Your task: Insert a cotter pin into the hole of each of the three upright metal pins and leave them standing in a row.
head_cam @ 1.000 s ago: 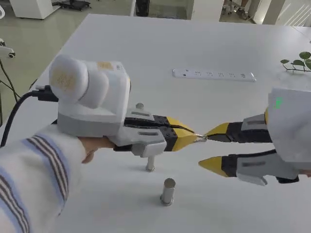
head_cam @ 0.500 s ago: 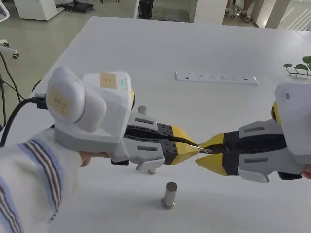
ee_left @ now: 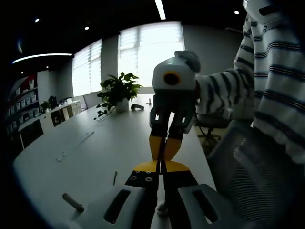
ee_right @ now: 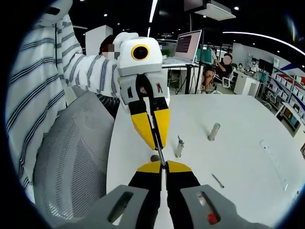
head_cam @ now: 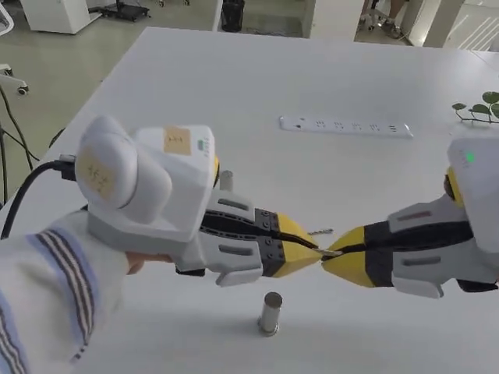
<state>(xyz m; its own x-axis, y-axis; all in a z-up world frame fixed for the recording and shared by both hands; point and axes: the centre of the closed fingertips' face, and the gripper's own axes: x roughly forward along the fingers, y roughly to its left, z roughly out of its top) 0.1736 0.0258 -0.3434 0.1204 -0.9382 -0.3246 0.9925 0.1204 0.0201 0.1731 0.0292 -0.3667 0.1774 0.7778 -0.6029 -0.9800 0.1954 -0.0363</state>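
Note:
My left gripper (head_cam: 312, 259) and right gripper (head_cam: 327, 260) meet tip to tip above the table, both shut on one thin cotter pin (head_cam: 325, 253). In the right gripper view the cotter pin (ee_right: 157, 148) runs from my right gripper (ee_right: 162, 165) into the left gripper's tips (ee_right: 155, 143). One upright metal pin (head_cam: 270, 312) stands just below the tips. A second metal pin (head_cam: 226, 180) peeks out behind the left gripper's body. Three metal pins show in the right gripper view (ee_right: 214, 131), (ee_right: 179, 147), (ee_right: 155, 158). A loose cotter pin (head_cam: 320, 231) lies on the table.
A white power strip (head_cam: 345, 124) lies further back on the white table (head_cam: 234, 86). A small plant (head_cam: 479, 105) sits at the table's right edge. Behind the left gripper in the right gripper view are a grey mesh chair (ee_right: 76, 157) and the person's striped sleeve (ee_right: 43, 86).
The right gripper's jaws, open a second ago, have shut on the cotter pin held by the left gripper. Both grippers dropped slightly, hiding the middle metal pin.

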